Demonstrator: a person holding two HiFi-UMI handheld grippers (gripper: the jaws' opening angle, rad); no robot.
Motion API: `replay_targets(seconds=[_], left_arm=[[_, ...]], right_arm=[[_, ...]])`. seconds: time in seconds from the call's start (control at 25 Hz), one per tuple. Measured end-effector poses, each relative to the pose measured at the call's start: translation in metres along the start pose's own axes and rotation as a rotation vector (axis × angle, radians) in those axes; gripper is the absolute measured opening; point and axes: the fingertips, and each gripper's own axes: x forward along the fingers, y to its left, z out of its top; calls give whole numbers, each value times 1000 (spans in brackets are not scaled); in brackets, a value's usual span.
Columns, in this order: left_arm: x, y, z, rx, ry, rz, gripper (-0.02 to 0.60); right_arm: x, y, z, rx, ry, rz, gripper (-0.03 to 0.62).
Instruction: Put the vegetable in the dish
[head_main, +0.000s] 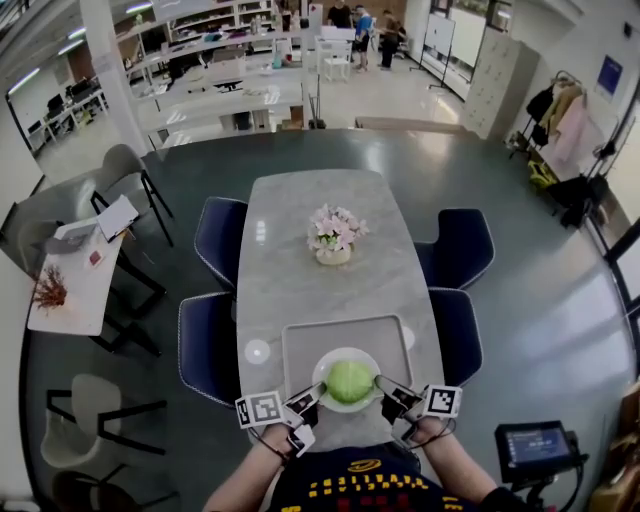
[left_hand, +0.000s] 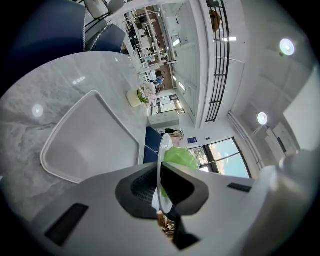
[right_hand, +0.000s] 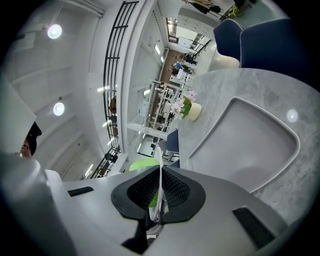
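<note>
A green cabbage-like vegetable (head_main: 350, 381) lies in a white dish (head_main: 322, 372) held over the near edge of a grey tray (head_main: 300, 345). My left gripper (head_main: 303, 405) is shut on the dish's left rim, and my right gripper (head_main: 390, 392) is shut on its right rim. In the left gripper view the dish rim (left_hand: 161, 165) runs edge-on between the jaws, with the vegetable (left_hand: 179, 157) showing beyond it. The right gripper view shows the same: the rim (right_hand: 159, 170) pinched between the pads and the green vegetable (right_hand: 144, 163) behind.
The tray rests on a long marble table (head_main: 300, 215). A flower pot (head_main: 334, 237) stands mid-table. Dark blue chairs (head_main: 218, 235) line both sides. A white round coaster (head_main: 257, 351) lies left of the tray. A small screen (head_main: 535, 445) stands at lower right.
</note>
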Motion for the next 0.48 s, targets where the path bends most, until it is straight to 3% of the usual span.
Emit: replay_targets(seconds=[0.28,0.48], left_arm=[[21,23,2,-35,44,45,14],[36,36,4,-34,51,40,14]], right_arm=[[-7,-44,4,48,5,-128,17],[7,-53,14,37,22,-45,17]])
